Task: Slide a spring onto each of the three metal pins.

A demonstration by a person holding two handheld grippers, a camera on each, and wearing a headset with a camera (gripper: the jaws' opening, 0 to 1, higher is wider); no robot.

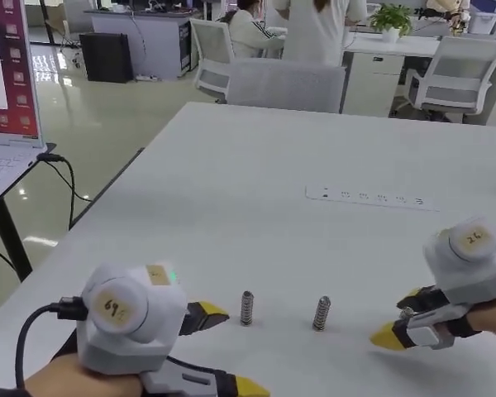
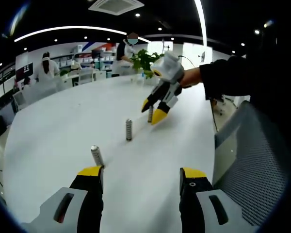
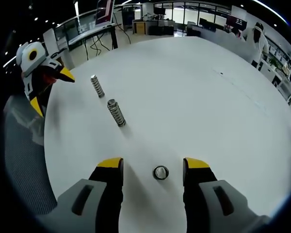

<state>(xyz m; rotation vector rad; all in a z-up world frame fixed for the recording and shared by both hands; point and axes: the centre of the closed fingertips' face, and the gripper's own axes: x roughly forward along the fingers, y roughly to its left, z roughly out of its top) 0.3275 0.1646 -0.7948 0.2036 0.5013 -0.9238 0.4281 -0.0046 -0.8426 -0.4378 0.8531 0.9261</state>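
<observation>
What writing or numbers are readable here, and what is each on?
"69" (probably), handwritten: yellow sticker on the left claw.
"26", handwritten: pale sticker on the right claw.
Laptop screen: blurred, unreadable.
Marks on the table strip: too small to read.

Third pin [image 1: 407, 313] mostly hidden.
Head view, 4 o'clock: fingers [image 1: 388, 337] of the right gripper [image 1: 401, 318] cover most of it; any spring there cannot be told.
</observation>
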